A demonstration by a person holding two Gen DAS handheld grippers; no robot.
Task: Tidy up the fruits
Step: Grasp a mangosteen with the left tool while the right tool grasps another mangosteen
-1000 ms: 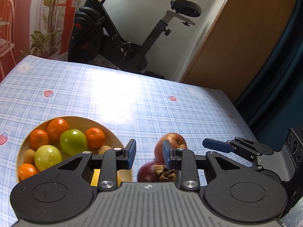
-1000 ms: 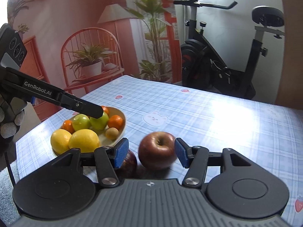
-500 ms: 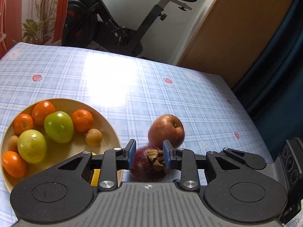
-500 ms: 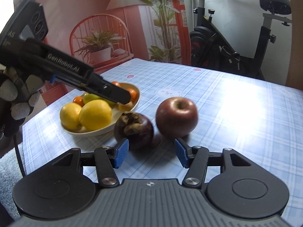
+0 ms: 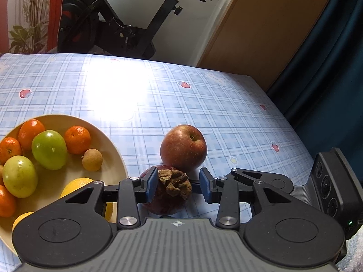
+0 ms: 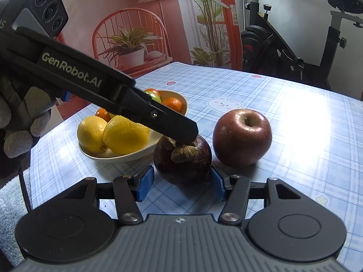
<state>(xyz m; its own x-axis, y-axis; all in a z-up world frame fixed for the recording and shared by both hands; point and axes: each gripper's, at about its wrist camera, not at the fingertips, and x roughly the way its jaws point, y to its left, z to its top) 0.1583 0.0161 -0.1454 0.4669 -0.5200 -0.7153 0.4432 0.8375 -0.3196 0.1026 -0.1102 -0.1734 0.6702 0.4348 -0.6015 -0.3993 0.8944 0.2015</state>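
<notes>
A dark purple mangosteen (image 5: 168, 200) with a dry brown cap sits on the checked tablecloth beside a red apple (image 5: 183, 150). My left gripper (image 5: 178, 187) is open, its blue pads either side of the mangosteen's top, left pad touching. In the right wrist view the left gripper's fingers (image 6: 174, 128) reach down onto the mangosteen (image 6: 182, 158), with the apple (image 6: 242, 137) to its right. My right gripper (image 6: 180, 182) is open and empty, just in front of the mangosteen. A cream bowl (image 5: 109, 151) holds oranges, green fruits, a longan and lemons.
The bowl (image 6: 127, 154) with two lemons at its front stands left of the mangosteen in the right wrist view. An exercise bike (image 5: 127, 27) and a red chair with a plant (image 6: 131, 45) stand beyond the table's far edge. The table's right edge (image 5: 295, 131) drops off near a dark curtain.
My left gripper has come down and forward over the mangosteen and opened wider around it. My right gripper has drawn back from the apple and now faces the mangosteen.
</notes>
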